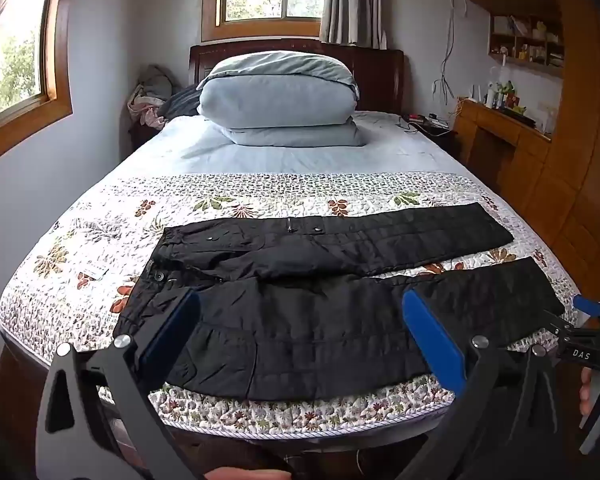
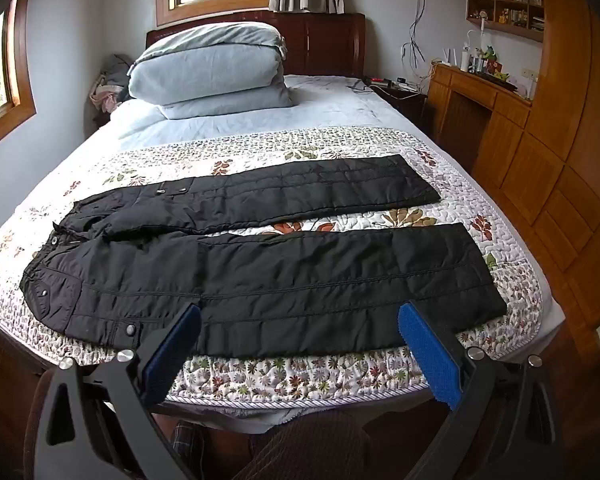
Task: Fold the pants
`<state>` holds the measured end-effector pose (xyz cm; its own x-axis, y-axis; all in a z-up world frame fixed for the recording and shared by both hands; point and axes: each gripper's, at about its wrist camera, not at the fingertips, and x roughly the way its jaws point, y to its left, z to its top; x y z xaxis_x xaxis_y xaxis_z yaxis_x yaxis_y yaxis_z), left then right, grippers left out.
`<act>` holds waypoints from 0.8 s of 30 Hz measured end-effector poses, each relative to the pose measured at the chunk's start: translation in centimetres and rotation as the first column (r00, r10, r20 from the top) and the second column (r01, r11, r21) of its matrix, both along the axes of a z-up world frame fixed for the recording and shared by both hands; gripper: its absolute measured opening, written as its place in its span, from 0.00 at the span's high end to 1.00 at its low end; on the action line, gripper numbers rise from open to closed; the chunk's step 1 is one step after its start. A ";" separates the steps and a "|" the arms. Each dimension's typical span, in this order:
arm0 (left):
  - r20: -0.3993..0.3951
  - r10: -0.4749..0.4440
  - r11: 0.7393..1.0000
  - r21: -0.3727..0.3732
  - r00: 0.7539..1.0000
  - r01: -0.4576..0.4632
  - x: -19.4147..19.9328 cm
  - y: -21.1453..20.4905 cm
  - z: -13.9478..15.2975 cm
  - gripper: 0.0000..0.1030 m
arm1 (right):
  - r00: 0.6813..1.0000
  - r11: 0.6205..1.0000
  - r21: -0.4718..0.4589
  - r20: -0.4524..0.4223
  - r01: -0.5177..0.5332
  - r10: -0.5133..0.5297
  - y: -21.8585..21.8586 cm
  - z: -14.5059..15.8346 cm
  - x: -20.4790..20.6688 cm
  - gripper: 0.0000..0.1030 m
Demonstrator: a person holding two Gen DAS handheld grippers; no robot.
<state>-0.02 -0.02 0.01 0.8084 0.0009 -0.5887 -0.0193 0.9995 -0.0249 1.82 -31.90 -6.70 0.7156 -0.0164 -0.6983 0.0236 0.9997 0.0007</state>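
Black quilted pants [image 1: 320,312] lie flat across the floral quilt at the foot of the bed, waistband to the left, the two legs spread apart and pointing right. They also show in the right wrist view [image 2: 260,280]. My left gripper [image 1: 300,320] is open and empty, held above the near leg close to the waist. My right gripper [image 2: 300,332] is open and empty, above the near edge of the near leg. The right gripper also shows at the right edge of the left wrist view [image 1: 584,320].
The bed's floral quilt [image 2: 284,376] ends at the near edge just below the pants. Folded light-blue bedding [image 1: 278,96] is stacked at the headboard. A wooden cabinet and desk [image 2: 540,152] run along the right side. A small paper tag [image 1: 94,270] lies left of the waistband.
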 end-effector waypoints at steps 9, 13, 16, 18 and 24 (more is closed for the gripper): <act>-0.009 0.003 1.000 -0.001 1.000 -0.003 0.0 0.3 -0.2 0.02 | 1.000 1.000 0.003 0.000 0.000 0.000 -0.1 -0.1 0.1 0.03; -0.013 0.007 1.000 -0.002 1.000 -0.007 -0.1 0.6 -0.4 0.02 | 1.000 1.000 0.001 0.002 0.001 -0.001 -0.2 0.0 0.0 0.03; -0.018 0.017 1.000 0.013 1.000 -0.017 0.2 0.2 -0.6 0.02 | 1.000 1.000 -0.002 0.005 0.004 -0.004 -0.2 0.1 0.0 0.03; -0.020 0.021 1.000 0.017 1.000 -0.021 0.3 0.2 -0.7 0.02 | 1.000 1.000 -0.001 0.004 0.008 -0.008 0.0 0.1 -0.1 0.03; -0.027 0.026 0.999 0.023 0.999 -0.025 0.5 0.2 -0.9 0.02 | 1.000 1.000 -0.001 0.004 0.010 -0.010 0.4 0.3 0.0 0.03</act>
